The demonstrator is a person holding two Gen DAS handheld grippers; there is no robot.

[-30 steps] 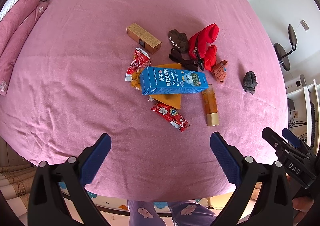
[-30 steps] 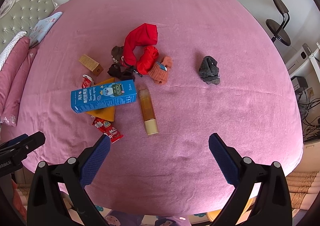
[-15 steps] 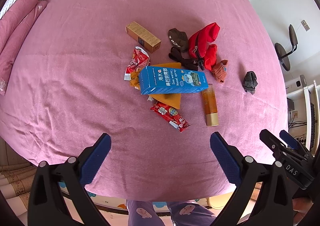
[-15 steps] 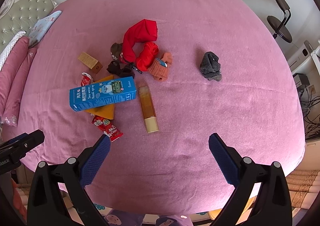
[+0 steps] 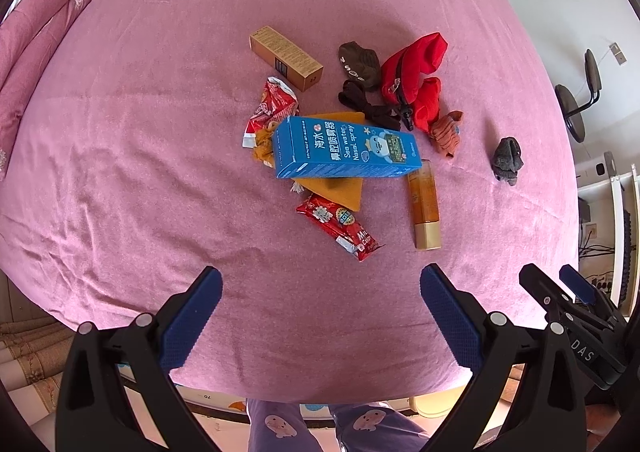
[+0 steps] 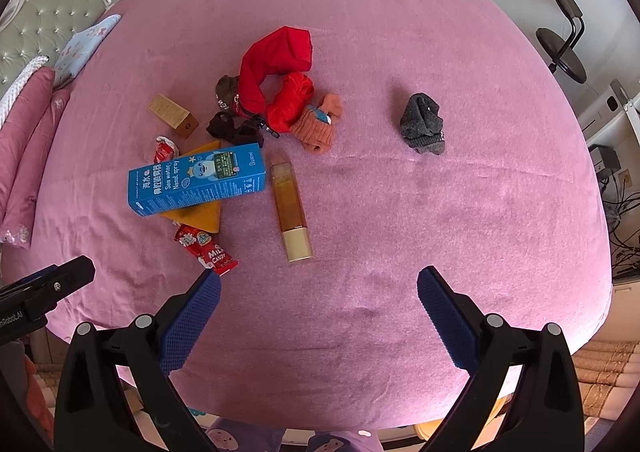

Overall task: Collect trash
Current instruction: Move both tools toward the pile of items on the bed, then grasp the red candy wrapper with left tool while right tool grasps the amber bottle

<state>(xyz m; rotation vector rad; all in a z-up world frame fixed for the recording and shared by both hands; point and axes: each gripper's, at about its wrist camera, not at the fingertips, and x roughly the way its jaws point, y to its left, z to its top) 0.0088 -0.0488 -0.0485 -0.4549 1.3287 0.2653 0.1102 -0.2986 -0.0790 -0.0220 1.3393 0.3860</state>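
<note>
A pink bed (image 5: 120,156) carries a heap of litter and clothes. A blue nasal spray box (image 5: 344,148) (image 6: 196,180) lies on an orange cloth (image 5: 340,192). A red candy wrapper (image 5: 340,226) (image 6: 206,250) lies nearest me, a second red wrapper (image 5: 274,104) is left of the box, and a tan carton (image 5: 286,58) (image 6: 174,116) lies beyond. An amber bottle with a gold cap (image 5: 425,204) (image 6: 291,212) lies to the right. My left gripper (image 5: 320,288) and right gripper (image 6: 318,288) hover open and empty above the bed's near edge.
A red pouch (image 5: 416,72) (image 6: 276,68), brown and black socks (image 5: 360,60), an orange sock (image 6: 318,124) and a grey sock (image 5: 507,160) (image 6: 424,124) lie by the litter. Pillows (image 5: 36,60) line the left side. A black chair (image 6: 564,40) stands at the right.
Both grippers have edged forward over the bed, so the heap sits a little closer and lower in each view. Nothing on the bed has moved.
</note>
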